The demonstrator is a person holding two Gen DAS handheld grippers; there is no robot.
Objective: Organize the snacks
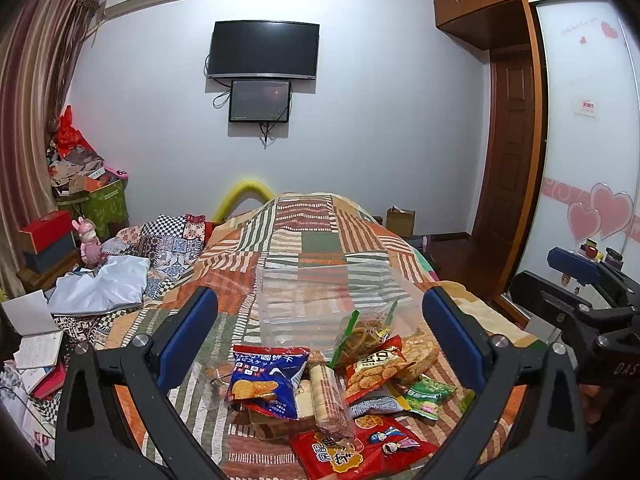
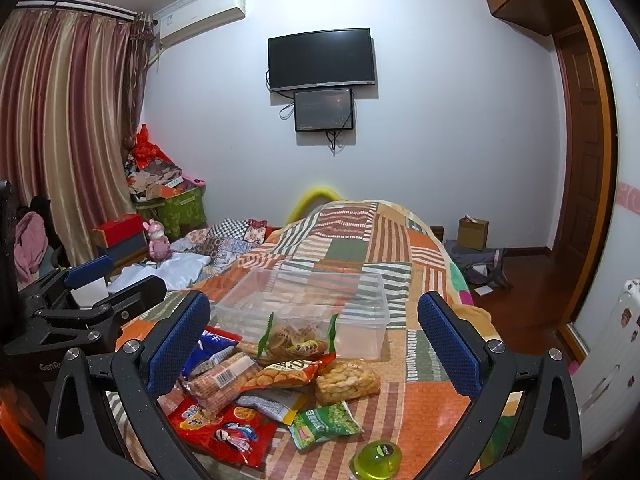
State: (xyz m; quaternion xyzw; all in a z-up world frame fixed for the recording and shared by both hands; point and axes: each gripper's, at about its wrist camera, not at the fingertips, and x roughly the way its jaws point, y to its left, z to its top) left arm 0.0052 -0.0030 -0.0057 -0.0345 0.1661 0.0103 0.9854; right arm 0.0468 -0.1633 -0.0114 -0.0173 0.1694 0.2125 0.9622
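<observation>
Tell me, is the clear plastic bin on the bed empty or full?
Empty: the clear bin shows only the quilt through it; snacks lie outside.

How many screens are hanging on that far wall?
2. A large dark television is mounted high on the wall; a smaller screen hangs directly beneath it, overlapping its lower edge. Both look switched off or nearly dark.

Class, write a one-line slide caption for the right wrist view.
Open right tongs hover over a heap of snack packets beside an empty clear plastic box on a patchwork bedspread.
</observation>
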